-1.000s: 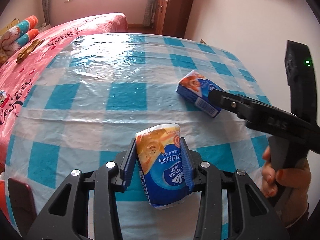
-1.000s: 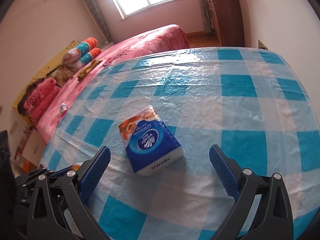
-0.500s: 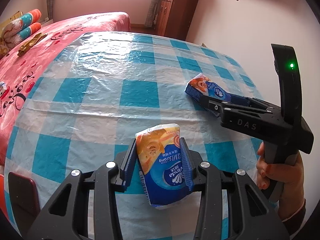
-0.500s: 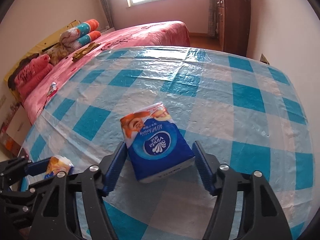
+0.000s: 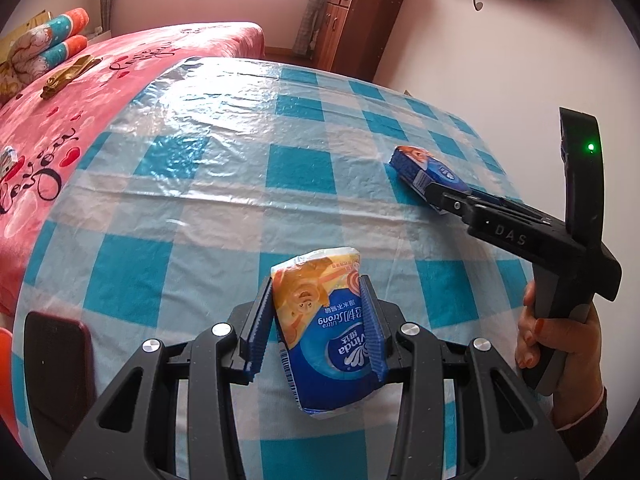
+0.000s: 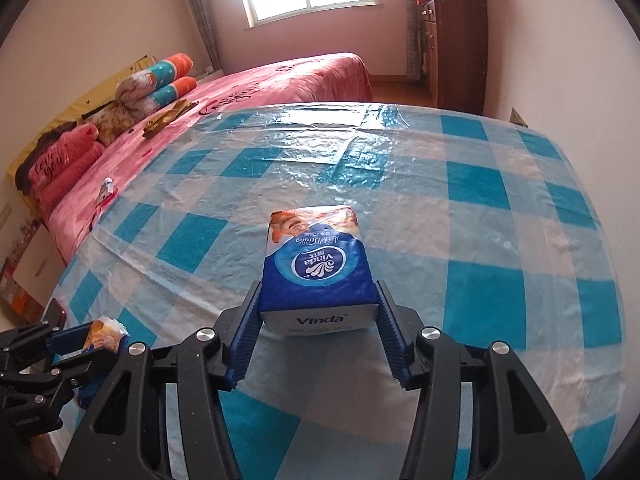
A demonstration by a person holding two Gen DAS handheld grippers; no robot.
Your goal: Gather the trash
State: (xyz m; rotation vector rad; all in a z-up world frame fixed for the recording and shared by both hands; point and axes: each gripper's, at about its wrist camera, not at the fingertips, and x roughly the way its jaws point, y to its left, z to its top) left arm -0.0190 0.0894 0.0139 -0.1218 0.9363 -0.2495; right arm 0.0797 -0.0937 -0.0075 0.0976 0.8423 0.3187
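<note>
Your left gripper [image 5: 316, 320] clamps a crumpled Vinda tissue pack [image 5: 326, 340]; your right gripper [image 6: 318, 330] clamps a full Vinda tissue pack [image 6: 316, 268] above the checkered tablecloth [image 6: 480, 216].

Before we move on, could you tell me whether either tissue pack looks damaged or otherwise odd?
The tissue pack in the left gripper looks crumpled and squashed, its top torn open. The one in the right gripper keeps a firm, boxy shape.
</note>
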